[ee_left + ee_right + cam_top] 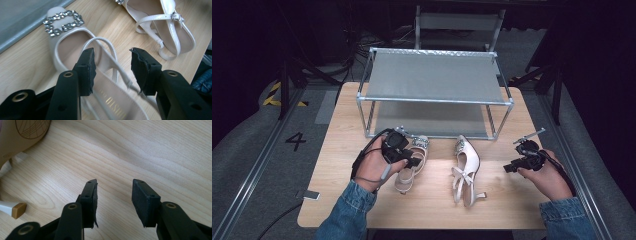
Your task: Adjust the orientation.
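Two pale cream slingback shoes with rhinestone buckles lie on the wooden table [347, 130]. My left gripper [416, 161] hovers over the left shoe [406, 177], open. In the left gripper view its jaws [112, 62] straddle the thin heel strap [107, 47] of that shoe [62, 47] without pressing it. The right shoe [467, 165] lies on its side mid-table, also seen as the shoe [172, 32] at upper right of that view. My right gripper [508, 168] rests to its right, open [113, 192] over bare wood, with the shoe's sole [22, 132] and heel tip [15, 209] at the left edge.
A two-tier metal shoe rack [434, 100] with grey fabric shelves stands at the back of the table, just behind the shoes. The table's front and right edges lie close to the person's denim sleeves [347, 210].
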Demonstrator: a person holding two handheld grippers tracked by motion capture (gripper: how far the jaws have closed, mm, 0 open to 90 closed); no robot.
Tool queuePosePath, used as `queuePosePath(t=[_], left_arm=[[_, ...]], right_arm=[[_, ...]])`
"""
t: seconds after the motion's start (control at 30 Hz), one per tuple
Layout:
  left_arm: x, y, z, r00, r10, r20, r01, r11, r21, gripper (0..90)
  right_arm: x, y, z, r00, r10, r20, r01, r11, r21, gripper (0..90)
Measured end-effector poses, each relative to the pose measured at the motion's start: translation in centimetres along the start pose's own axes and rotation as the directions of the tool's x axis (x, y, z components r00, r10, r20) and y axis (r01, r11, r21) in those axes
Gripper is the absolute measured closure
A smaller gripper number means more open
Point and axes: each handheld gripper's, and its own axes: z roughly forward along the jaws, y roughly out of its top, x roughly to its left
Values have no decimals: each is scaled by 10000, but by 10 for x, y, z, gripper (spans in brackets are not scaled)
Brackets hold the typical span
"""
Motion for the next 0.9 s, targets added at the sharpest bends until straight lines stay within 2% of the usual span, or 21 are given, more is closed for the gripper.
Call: queuePosePath(t=[0.1,0.13,0.17,0.2,0.3,0.33,0.5,0.6,0.7,0.77,0.9], left_arm=[[-3,3,11,9991,-336,262,334,9994,86,548],[-3,3,11,9991,-336,262,334,9994,86,546],[-3,4,15,9983,-512,276,507,9985,182,546],[-2,5,20,9967,-776,238,771,9967,236,541],[0,6,27,9957,-920,86,914,9946,496,539],[1,6,31,9937,-1121,60,1116,9921,580,539],[3,6,44,9914,-1306,-16,1304,9896,614,544],[4,5,54,9943,-954,-466,985,9927,693,501],[4,4,60,9944,-920,-527,958,9925,764,484],[4,4,64,9944,-768,-727,827,9933,808,475],[4,4,70,9967,-468,-660,519,9957,769,424]], right_arm=[[-1,-3,1,10000,40,47,-40,10000,-22,561],[-1,-3,1,10000,40,47,-40,10000,-22,561],[-1,-3,1,10000,82,23,-82,10000,-6,560],[-1,-4,2,10000,48,20,-48,10000,31,558],[-1,-6,3,10000,68,33,-68,9999,80,554],[-1,-7,4,10000,90,13,-90,9999,65,553],[-3,-9,4,9999,139,69,-140,9999,86,551],[-3,-11,4,9998,178,85,-179,9998,117,549],[-3,-12,5,9998,158,126,-159,9998,124,546],[-3,-12,6,9998,145,105,-146,9998,133,546],[-3,-12,7,9998,190,92,-191,9997,175,546]])
